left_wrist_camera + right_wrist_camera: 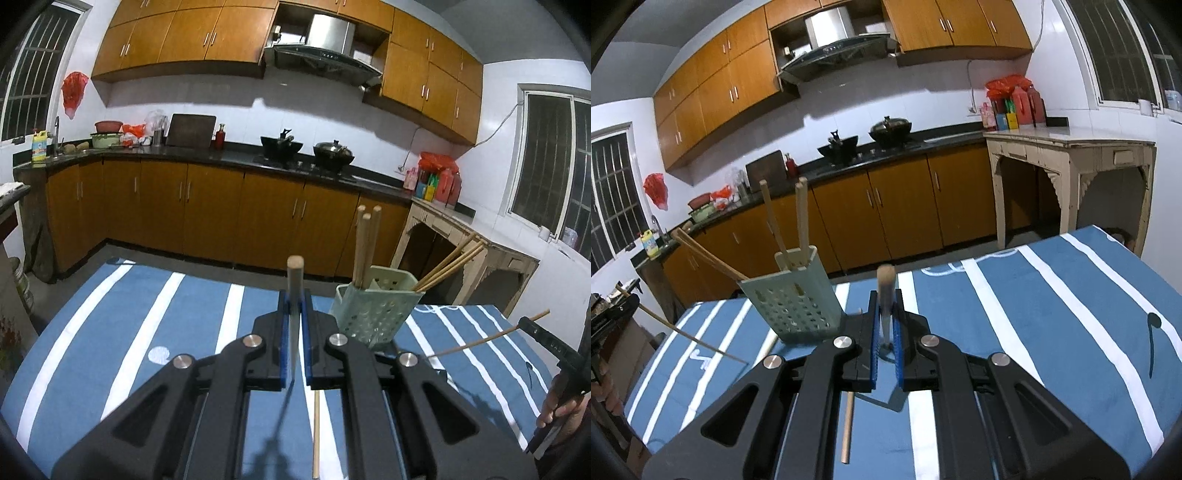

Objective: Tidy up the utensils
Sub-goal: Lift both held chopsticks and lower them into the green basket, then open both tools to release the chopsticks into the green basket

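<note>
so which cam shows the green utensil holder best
The right wrist view: the green utensil holder shows a whole perforated side, its rim and the chopsticks standing in it. In the left wrist view the holder sits partly behind the left gripper, base hidden.

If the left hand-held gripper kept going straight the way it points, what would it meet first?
Probably nothing close: the left hand-held gripper, shut on a chopstick, aims past the green utensil holder, which sits right of its line. Depth is uncertain.

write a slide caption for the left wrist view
Left tongs shut on a utensil handle, green holder ahead.
</note>
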`<action>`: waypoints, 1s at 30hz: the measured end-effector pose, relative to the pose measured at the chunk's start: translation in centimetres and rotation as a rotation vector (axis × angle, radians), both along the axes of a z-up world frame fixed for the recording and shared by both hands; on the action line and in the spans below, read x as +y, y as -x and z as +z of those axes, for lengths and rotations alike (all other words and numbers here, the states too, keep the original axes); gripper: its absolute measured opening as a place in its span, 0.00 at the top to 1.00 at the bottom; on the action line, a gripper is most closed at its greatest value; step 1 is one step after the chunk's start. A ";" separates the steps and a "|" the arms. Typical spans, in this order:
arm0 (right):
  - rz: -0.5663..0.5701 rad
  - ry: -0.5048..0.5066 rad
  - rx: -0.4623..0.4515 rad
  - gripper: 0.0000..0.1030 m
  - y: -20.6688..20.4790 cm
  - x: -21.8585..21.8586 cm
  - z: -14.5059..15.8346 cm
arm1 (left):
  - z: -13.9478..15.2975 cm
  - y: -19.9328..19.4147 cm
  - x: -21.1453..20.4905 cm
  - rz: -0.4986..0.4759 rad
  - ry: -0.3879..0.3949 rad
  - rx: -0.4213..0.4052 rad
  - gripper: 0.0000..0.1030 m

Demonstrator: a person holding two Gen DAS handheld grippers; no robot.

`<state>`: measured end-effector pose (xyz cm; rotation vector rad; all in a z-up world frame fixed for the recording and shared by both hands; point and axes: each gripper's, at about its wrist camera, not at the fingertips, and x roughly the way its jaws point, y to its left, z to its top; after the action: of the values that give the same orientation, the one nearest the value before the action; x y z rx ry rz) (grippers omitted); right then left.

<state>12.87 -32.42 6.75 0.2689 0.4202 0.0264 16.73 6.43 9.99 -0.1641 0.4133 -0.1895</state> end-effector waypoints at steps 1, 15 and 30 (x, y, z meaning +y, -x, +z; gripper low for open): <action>0.002 0.001 -0.008 0.93 0.0 0.1 0.3 | 0.2 0.0 -0.1 -0.001 -0.001 -0.005 0.93; 0.086 -0.036 -0.153 0.93 0.0 2.0 6.3 | 5.2 0.5 -1.3 -0.050 0.011 -0.087 0.93; 0.170 -0.061 -0.301 0.93 -1.2 4.8 11.0 | 11.9 -0.3 -5.1 -0.090 0.040 -0.234 0.93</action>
<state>14.07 -27.65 17.77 0.2834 0.1421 0.2438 17.05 1.33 21.93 -0.1609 0.1842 -0.3026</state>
